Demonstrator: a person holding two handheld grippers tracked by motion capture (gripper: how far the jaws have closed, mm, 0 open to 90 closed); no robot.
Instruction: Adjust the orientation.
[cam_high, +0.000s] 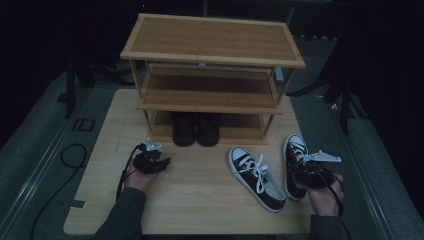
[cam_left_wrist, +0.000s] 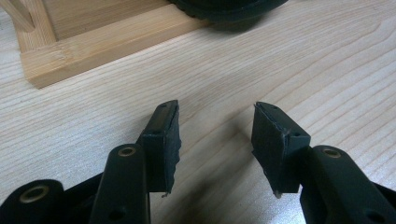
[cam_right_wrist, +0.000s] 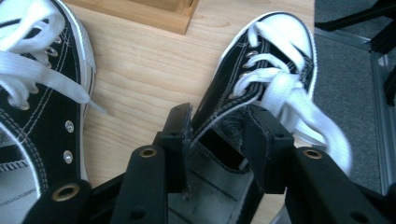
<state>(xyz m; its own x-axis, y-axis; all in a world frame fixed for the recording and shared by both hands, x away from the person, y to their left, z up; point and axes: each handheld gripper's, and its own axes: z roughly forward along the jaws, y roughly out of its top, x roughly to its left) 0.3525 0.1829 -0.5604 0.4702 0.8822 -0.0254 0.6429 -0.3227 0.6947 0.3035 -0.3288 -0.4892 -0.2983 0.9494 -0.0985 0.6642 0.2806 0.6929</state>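
Two black-and-white lace-up sneakers lie on the wooden table (cam_high: 200, 205). The left sneaker (cam_high: 256, 179) (cam_right_wrist: 42, 107) lies at an angle with its toe toward the rack. The right sneaker (cam_high: 295, 146) (cam_right_wrist: 275, 51) lies near the table's right edge. My right gripper (cam_high: 300, 166) (cam_right_wrist: 219, 126) is at its heel end. One jaw stands outside the shoe's side wall, the other over its opening by the tongue. A gap shows between them and the pads do not pinch the wall. My left gripper (cam_high: 164, 161) (cam_left_wrist: 217, 116) rests open and empty on the table left of centre.
A three-shelf wooden shoe rack (cam_high: 212, 40) (cam_left_wrist: 93, 46) (cam_right_wrist: 154, 11) stands at the back of the table. A pair of black boots (cam_high: 196, 129) (cam_left_wrist: 233, 7) sits on its bottom shelf. Grey floor (cam_right_wrist: 345, 93) lies just beyond the right sneaker. Bare tabletop lies between my hands.
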